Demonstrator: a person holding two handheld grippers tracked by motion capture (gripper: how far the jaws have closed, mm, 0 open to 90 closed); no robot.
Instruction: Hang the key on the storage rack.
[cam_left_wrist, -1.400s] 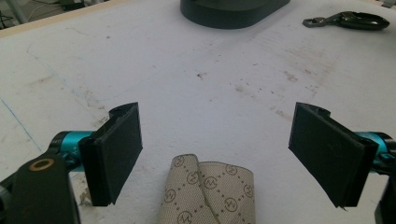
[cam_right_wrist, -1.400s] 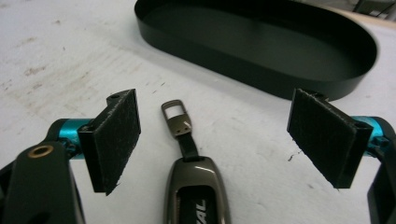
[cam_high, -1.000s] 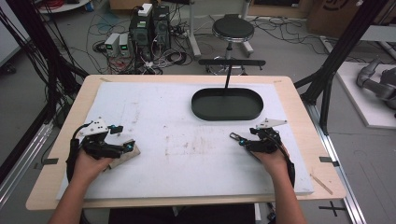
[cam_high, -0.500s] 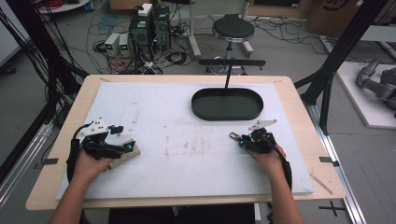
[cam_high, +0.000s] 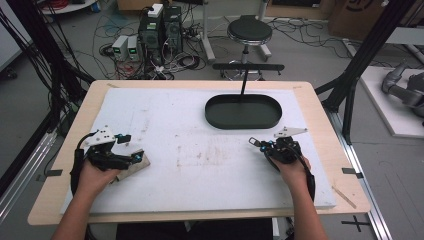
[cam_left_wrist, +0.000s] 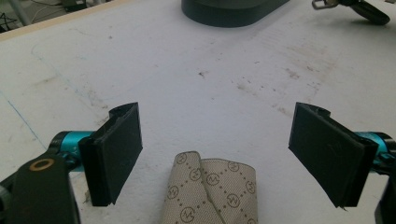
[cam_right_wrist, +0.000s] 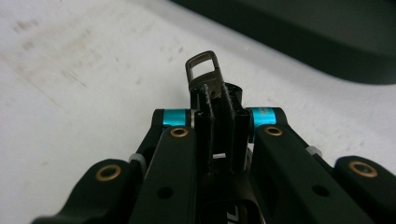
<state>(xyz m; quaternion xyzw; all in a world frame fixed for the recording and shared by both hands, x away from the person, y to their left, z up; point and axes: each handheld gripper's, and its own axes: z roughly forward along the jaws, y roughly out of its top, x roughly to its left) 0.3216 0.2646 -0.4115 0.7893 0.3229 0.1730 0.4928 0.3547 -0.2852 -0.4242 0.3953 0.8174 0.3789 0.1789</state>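
My right gripper (cam_high: 261, 144) lies low on the white mat, right of centre, just in front of the black oval tray (cam_high: 243, 123). Its jaws have just been closing and now stand shut on a black key fob (cam_right_wrist: 218, 91), whose metal loop (cam_right_wrist: 201, 67) sticks out past the fingertips. My left gripper (cam_high: 133, 148) rests at the mat's left side with its jaws wide open. A beige patterned folded pouch (cam_left_wrist: 210, 191) lies on the mat between them, and neither pad touches it.
The tray (cam_left_wrist: 224, 14) stands at the back of the mat with a black post behind it. The mat (cam_high: 200, 165) is stained in the middle. A stool (cam_high: 249, 31), cables and electronics sit on the floor beyond the wooden table edge.
The right gripper's jaws have closed onto the key fob and the hand has edged slightly left. The left hand and the pouch stay where they were.
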